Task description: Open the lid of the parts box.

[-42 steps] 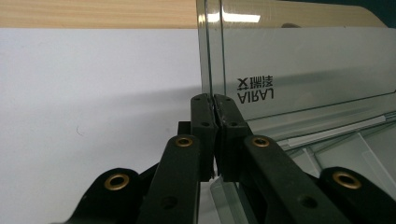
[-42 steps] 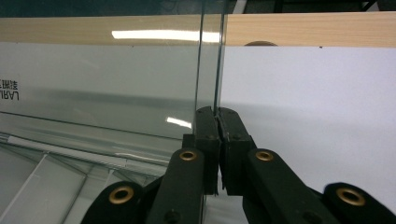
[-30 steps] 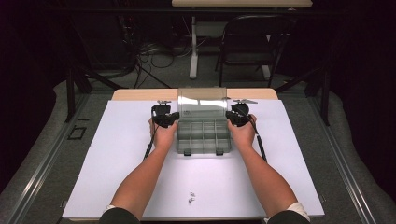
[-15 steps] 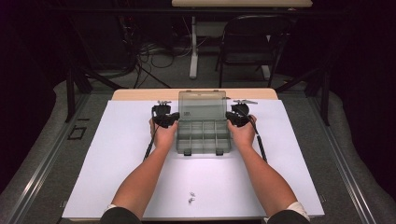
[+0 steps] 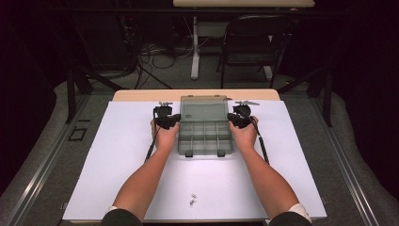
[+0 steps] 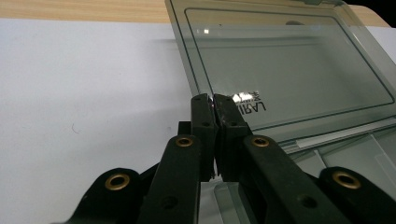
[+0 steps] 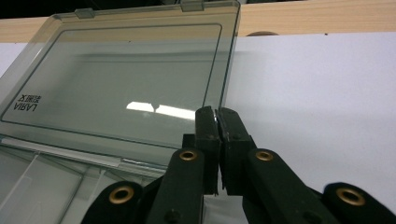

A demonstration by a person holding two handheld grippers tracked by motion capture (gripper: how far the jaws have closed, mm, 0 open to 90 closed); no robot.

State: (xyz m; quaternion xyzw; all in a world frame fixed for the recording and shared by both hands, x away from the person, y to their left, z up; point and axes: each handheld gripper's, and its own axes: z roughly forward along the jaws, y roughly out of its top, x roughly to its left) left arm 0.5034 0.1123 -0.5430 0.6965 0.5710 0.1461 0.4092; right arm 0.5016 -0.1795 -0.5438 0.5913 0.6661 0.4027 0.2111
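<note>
With the lid (image 5: 203, 109) already up, both grippers' jaws pressed together flank the box (image 5: 205, 137); screws (image 5: 193, 198) near it await sorting.

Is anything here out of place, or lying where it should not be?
Mostly tidy. The organizer box sits square on the white sheet, its lid raised. Only two small metal pieces lie loose near the sheet's front edge, far from the box compartments.
</note>
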